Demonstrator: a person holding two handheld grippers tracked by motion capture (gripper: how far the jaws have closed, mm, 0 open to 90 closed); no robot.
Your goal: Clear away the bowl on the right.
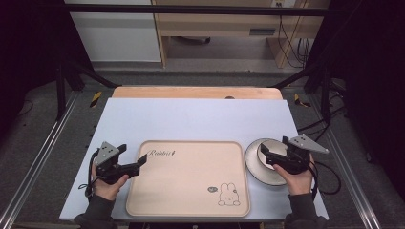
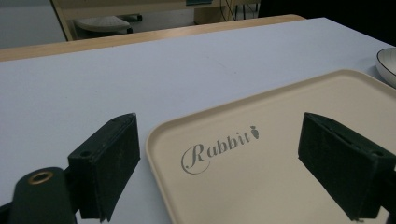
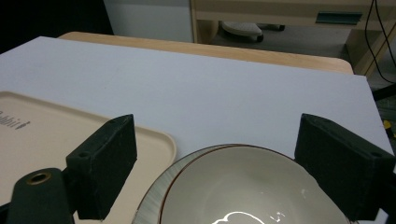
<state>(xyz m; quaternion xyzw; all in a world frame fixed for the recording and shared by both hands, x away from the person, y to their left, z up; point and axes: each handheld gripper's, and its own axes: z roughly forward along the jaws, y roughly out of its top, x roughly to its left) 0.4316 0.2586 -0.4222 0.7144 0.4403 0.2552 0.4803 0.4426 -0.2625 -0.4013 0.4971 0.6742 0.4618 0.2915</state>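
Bowl (image 3: 247, 186) sits just under the wide-open, empty right claw (image 3: 233, 163); left claw (image 2: 224, 163) gapes empty over tray (image 2: 280, 186).

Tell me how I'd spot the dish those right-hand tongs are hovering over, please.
Start at the big beige tray with the rabbit drawing in the middle of the pale table. Just off its right edge, under the right tongs, a cream bowl with a thin brown rim sits on a grey-streaked plate. It is the only round thing on the table.

1 beige tray (image 1: 188, 177), 1 bowl (image 1: 272, 153), 1 plate (image 1: 255, 168), 2 claws
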